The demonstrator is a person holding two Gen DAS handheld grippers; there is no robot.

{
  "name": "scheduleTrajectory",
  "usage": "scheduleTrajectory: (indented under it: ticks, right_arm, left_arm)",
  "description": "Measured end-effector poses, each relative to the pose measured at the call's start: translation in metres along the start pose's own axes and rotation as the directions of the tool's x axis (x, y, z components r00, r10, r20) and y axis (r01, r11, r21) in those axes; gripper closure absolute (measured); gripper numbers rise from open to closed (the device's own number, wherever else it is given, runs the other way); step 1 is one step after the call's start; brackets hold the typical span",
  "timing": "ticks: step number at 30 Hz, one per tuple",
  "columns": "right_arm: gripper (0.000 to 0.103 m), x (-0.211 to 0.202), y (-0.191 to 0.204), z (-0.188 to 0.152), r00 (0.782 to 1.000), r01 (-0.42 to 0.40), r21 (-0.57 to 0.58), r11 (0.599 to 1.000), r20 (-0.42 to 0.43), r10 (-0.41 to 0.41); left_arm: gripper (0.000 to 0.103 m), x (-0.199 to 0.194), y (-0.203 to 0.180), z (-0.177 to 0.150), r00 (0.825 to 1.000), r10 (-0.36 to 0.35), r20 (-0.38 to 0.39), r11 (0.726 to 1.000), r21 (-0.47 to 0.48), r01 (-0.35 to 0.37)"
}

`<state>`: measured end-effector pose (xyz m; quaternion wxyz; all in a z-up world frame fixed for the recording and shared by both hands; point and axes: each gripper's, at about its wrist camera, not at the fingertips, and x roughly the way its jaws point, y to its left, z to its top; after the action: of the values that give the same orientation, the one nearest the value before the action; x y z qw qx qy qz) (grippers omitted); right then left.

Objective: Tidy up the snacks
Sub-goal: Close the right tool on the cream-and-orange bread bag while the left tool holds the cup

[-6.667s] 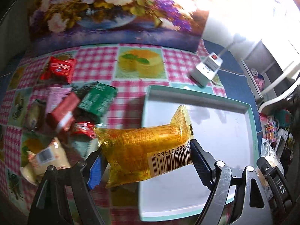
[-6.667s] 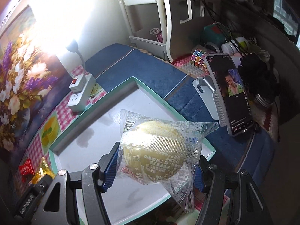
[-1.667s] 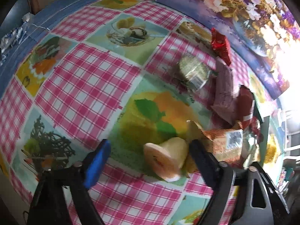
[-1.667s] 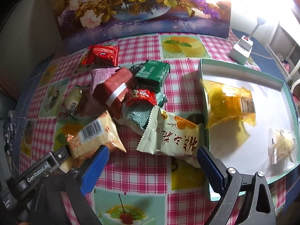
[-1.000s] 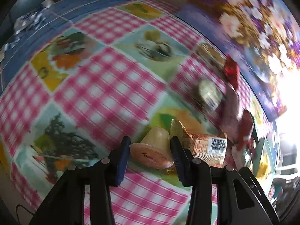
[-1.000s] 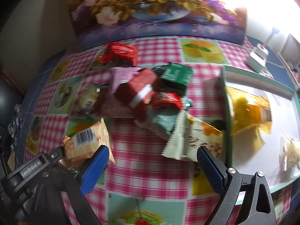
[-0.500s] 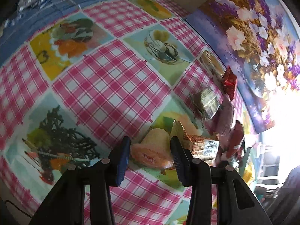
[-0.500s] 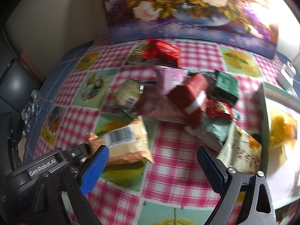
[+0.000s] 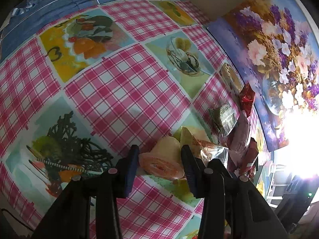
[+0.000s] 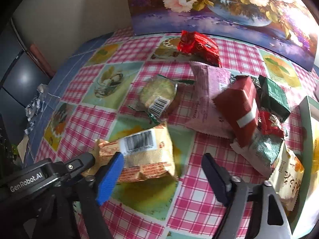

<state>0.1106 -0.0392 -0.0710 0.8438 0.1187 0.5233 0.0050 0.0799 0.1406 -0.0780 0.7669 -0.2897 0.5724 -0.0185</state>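
The small pale-orange plastic jelly cup (image 9: 162, 156) lay on its side on the pink checked tablecloth (image 9: 123, 91), pinched between the left gripper (image 9: 159, 156)'s pads; at its 3 o'clock, touching, sat the tan barcoded wrapper packet (image 10: 146, 155); the right gripper (image 10: 159, 171), jaws just narrowing yet apart, straddled that packet without gripping.

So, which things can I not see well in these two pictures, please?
- Jelly cup, left wrist view: the lid print is too small to read.
- Beige packet, right wrist view: blurred, so its barcode and print are unreadable; the blue pad covers its near corner.
- Tray, right wrist view: cut off by the right edge, so its contents are mostly unseen.
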Motion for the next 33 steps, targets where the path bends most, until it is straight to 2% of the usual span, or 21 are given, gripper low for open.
scheduleTrajectory:
  ticks: [2,4,6,13,20,28,33]
  right_arm:
    - [0.039,0.001,0.003,0.001,1.000,-0.026,-0.005,1.000,-0.001,0.026]
    - [0.048,0.001,0.005,0.002,0.999,-0.044,-0.019,0.999,0.001,0.044]
    - [0.052,0.001,0.005,0.002,0.999,-0.049,-0.023,0.999,0.002,0.049]
    - [0.054,-0.007,-0.015,0.000,0.999,-0.043,0.034,0.999,0.003,0.043]
    - [0.056,-0.017,-0.032,-0.006,1.000,-0.024,0.057,0.998,-0.017,0.025]
    - [0.071,-0.021,-0.033,-0.004,1.000,-0.025,0.053,0.998,0.000,0.025]
    - [0.071,-0.021,-0.037,-0.003,0.999,-0.041,0.083,0.996,-0.010,0.042]
  left_arm:
    - [0.058,-0.002,0.001,0.000,1.000,0.007,0.005,1.000,-0.001,-0.007]
    - [0.058,-0.002,0.003,0.001,1.000,0.015,0.011,1.000,-0.006,-0.015]
    - [0.058,-0.005,0.005,0.002,0.999,0.029,0.022,1.000,-0.010,-0.029]
    - [0.058,-0.006,0.007,0.002,0.998,0.050,0.033,0.999,0.004,-0.050]
    - [0.058,0.001,-0.006,-0.001,0.997,0.072,0.020,0.995,0.066,-0.073]
    - [0.058,0.009,-0.017,-0.001,0.998,0.061,0.011,0.994,0.094,-0.062]
    - [0.058,0.011,-0.016,0.000,0.998,0.058,0.014,0.995,0.082,-0.059]
